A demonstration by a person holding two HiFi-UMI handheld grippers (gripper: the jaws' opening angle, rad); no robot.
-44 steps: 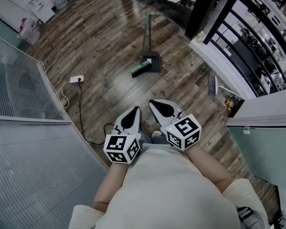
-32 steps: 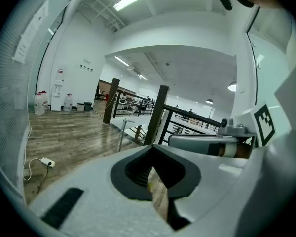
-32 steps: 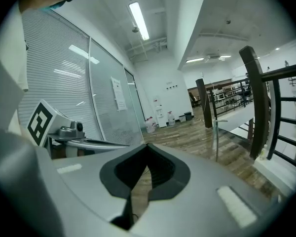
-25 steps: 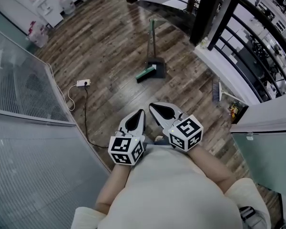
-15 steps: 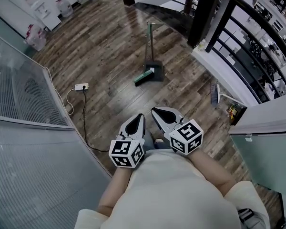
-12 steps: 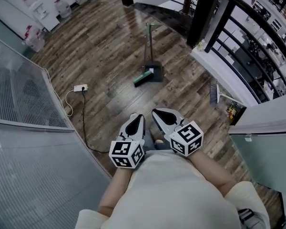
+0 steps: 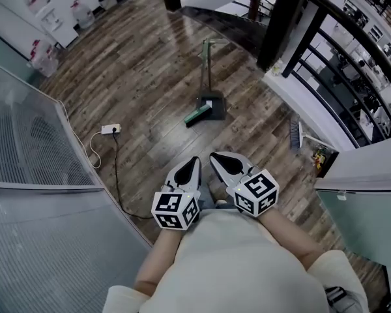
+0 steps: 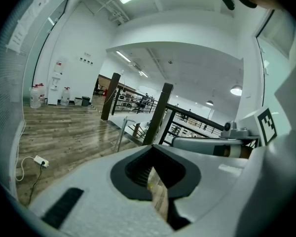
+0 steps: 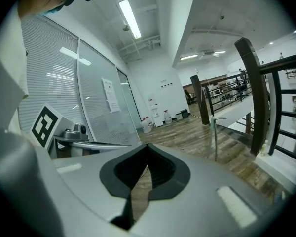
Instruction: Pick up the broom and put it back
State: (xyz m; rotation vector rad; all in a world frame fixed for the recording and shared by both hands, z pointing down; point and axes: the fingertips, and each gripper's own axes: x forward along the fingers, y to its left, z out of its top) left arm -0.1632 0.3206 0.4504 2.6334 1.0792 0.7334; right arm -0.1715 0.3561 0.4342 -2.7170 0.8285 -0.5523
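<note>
Two brooms show on the wooden floor (image 7: 150,64), so we log both. Surroundings first: a white power strip (image 7: 109,129) lies near the floor's left edge by the glass partition (image 7: 32,155). Its white lead curls toward the glass, and a black cable (image 7: 115,168) runs from it back toward the person. Water bottles (image 7: 81,13) stand at the far left corner by a white wall. A black pillar (image 7: 281,18) and a black railing (image 7: 342,57) line the floor's right edge above a white ledge (image 7: 300,103).

Bare boards lie between the grippers and the dustpan (image 7: 212,103); the black cable passes left of that stretch. The dustpan is dark and sits mid-floor, with a thin pole (image 7: 203,64) rising from it toward the far edge.

Of the green broom (image 7: 197,115) we see only a short green head clearly. It lies flat and slanted, touching the dustpan's front left corner; we cannot tell whether the pole belongs to it. The grey broom (image 7: 294,132) has grey bristles and a pale handle. It lies at the floor's right edge against the ledge, well apart from the dustpan.

Left gripper (image 7: 195,161) and right gripper (image 7: 215,155) sit side by side before the person's torso, pointing toward the dustpan. Each gripper view shows its claw closed tip to tip, holding nothing, with floorboards visible behind the tips.
</note>
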